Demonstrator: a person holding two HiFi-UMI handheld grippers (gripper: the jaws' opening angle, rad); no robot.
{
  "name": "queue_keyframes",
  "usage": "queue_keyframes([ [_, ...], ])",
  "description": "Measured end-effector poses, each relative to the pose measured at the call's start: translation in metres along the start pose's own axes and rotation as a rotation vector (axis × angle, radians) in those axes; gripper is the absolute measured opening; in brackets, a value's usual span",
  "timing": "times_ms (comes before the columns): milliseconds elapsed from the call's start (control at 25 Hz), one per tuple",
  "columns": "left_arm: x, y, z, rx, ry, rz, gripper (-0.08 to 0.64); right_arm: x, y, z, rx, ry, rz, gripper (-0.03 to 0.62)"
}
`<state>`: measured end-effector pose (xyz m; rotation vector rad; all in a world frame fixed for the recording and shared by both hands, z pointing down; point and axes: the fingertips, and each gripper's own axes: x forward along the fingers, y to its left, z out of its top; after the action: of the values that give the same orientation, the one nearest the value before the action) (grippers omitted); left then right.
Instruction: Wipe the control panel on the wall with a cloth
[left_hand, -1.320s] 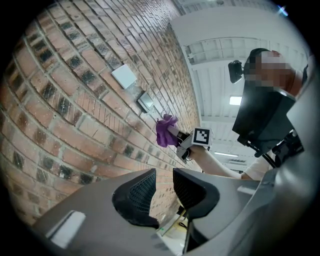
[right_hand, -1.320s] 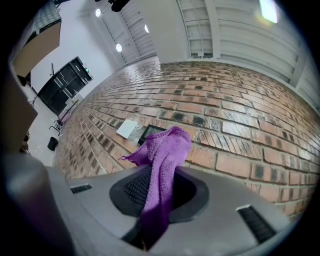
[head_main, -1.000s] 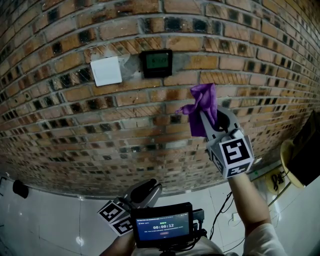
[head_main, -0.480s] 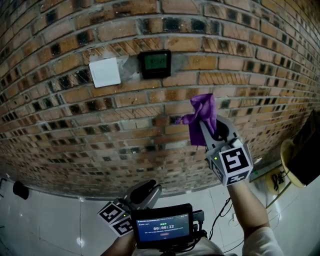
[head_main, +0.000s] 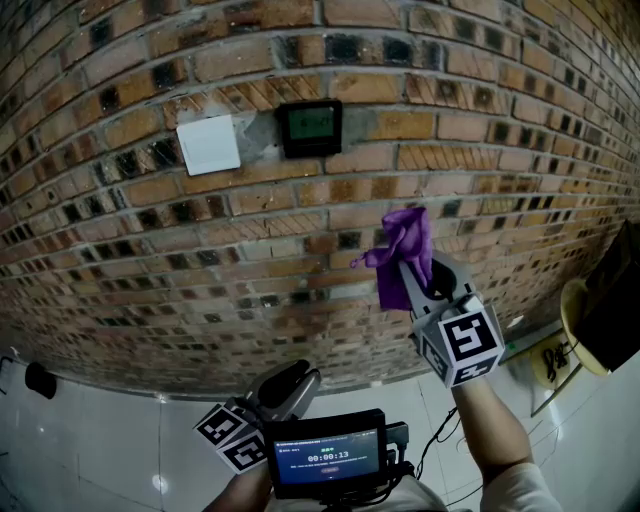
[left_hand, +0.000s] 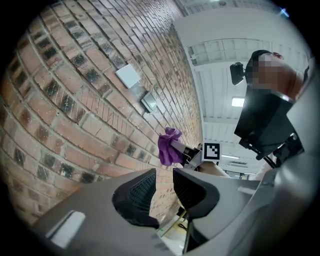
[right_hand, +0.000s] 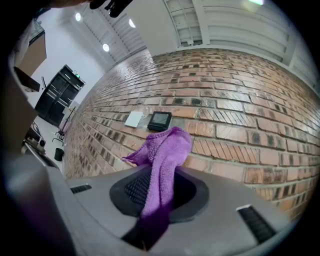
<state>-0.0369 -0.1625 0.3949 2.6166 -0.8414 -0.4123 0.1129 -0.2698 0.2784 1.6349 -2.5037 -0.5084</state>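
A brick wall was seen to fill most of the head view. The dark control panel was mounted on it in the upper middle of the frame, with a white switch plate just beside it to the left. Nothing was found between the panel and the grippers. A pale tiled floor was visible along the bottom, a small black object at the lower left and a yellow object at the right edge. A small screen with a timer was placed at the bottom centre.

The right gripper was held up in the right half of the frame on a forearm raised from the lower right. It was pointed up and left at the wall, below and to the right of the panel and well apart from it. Its jaws were clamped on the purple cloth, which was bunched above the tips.

The left gripper was kept low at the bottom centre, just above the screen. Its jaws were parted by a narrow gap, and nothing was held between them.
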Motion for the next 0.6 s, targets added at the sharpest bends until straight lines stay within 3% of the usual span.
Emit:
queue_keyframes([
  [600,0.0,0.005,0.002,-0.005,-0.004,0.007,0.109,-0.012,0.013,-0.026,0.059,0.044,0.016,0.081],
])
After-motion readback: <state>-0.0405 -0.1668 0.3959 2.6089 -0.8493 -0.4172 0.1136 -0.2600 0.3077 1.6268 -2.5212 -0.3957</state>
